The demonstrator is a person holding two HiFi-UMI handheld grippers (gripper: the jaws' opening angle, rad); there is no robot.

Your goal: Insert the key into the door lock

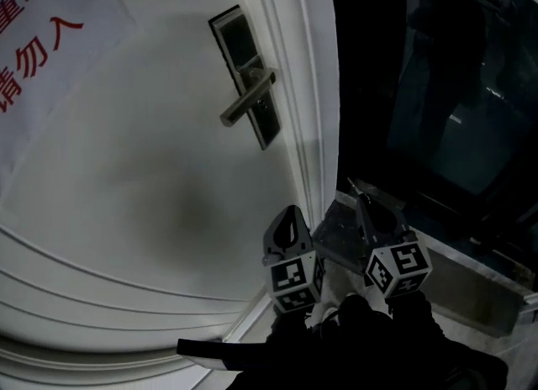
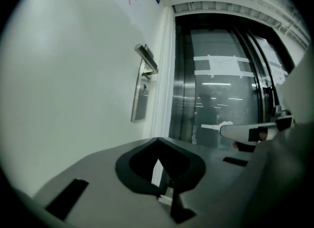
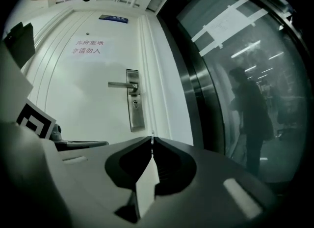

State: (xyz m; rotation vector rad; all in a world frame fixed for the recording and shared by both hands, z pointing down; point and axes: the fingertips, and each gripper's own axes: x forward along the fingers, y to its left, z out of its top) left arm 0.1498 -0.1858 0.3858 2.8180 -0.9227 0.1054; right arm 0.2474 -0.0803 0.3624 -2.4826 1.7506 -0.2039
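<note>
White door (image 3: 93, 89) ahead: my right gripper (image 3: 152, 143) pinches the key (image 3: 152, 134), pointing lengthwise toward the lock (image 3: 135, 105); left gripper (image 2: 158, 139) clenched empty.

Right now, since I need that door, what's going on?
A person holds two grippers short of the white door. The right gripper is shut on a thin blade, apparently the key, pointed toward the lock plate. The left gripper is shut, empty. The key is not inserted yet.
</note>
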